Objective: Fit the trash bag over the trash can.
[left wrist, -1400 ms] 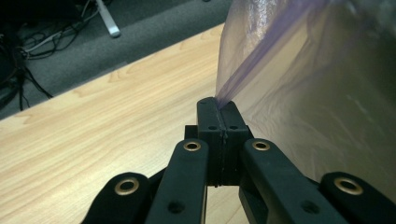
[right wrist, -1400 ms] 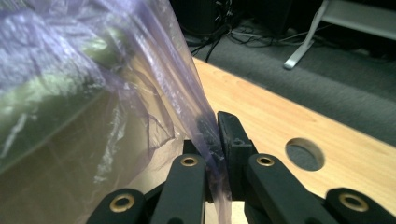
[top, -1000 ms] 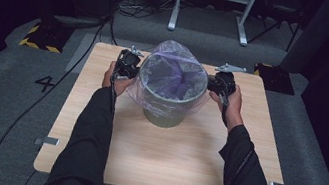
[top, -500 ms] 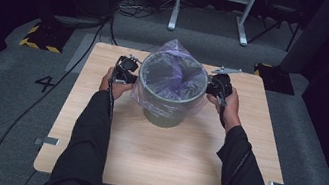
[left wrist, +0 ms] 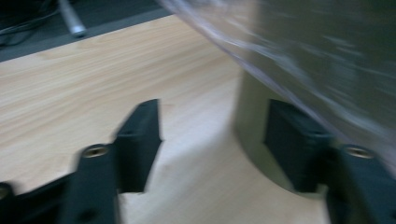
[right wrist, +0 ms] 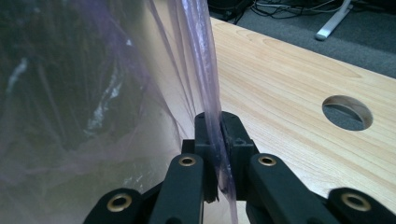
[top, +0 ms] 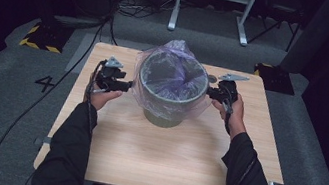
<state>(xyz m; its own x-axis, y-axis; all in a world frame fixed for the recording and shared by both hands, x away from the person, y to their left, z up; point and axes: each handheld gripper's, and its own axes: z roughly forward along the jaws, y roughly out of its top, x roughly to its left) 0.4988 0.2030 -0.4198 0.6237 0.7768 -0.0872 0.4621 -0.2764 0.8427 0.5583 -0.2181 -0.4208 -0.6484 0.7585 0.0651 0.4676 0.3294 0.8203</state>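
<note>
Meanwhile, your right tongs (right wrist: 218, 140) pinch the purple bag liner (right wrist: 205, 88) taut over the grey bin (top: 168, 108) mid-tabletop (top: 166, 159) — your left tongs (left wrist: 212, 140), just opened and empty, sit beside the bin's base.

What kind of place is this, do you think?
Probably a recording studio or lab, not a home: a lone wooden table stands on grey carpet bearing a marked number 4, with cables and hazard-striped tape behind.
</note>
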